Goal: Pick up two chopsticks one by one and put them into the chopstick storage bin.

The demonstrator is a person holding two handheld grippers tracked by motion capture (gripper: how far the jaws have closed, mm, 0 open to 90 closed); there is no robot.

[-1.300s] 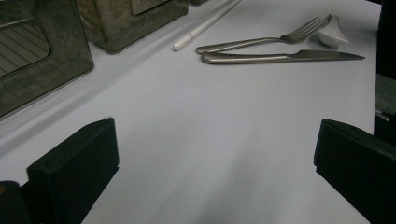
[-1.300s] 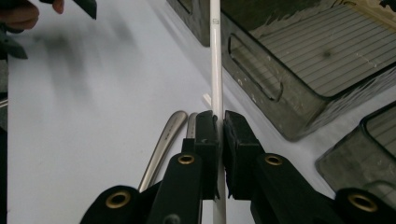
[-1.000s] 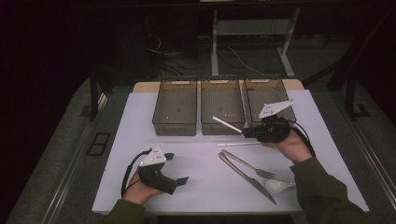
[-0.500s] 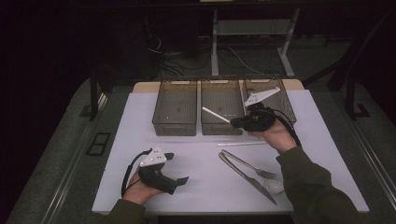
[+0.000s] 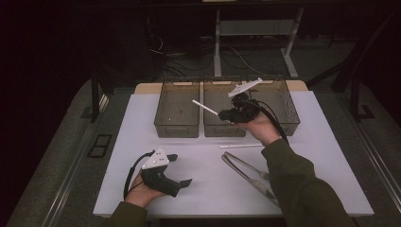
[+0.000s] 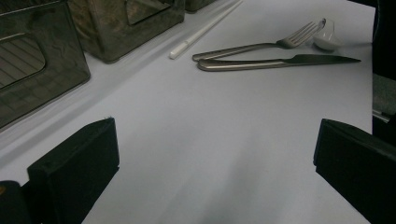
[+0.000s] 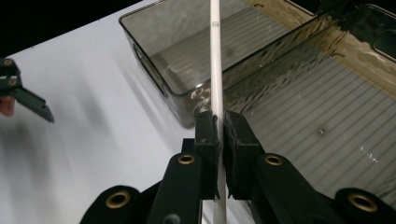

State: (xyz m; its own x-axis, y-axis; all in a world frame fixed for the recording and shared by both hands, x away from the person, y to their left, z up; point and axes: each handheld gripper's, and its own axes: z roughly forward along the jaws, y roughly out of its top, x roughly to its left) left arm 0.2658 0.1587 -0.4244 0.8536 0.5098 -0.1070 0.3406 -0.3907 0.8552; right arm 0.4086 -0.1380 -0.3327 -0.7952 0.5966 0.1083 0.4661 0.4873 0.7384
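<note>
The right gripper (image 5: pixel 222 114) clamps a white chopstick (image 5: pixel 204 107) above the middle bin (image 5: pixel 222 130), pointing toward ten o'clock. The left gripper (image 5: pixel 179 169) rests on the table (image 5: pixel 142 118), jaws wide and empty.

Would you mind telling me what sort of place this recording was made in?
Probably a lab or workshop set up for recording, not a kitchen: a white-topped table holds three smoky plastic bins and loose cutlery, while bare desk legs and trailing cables stand behind in the dark.
</note>
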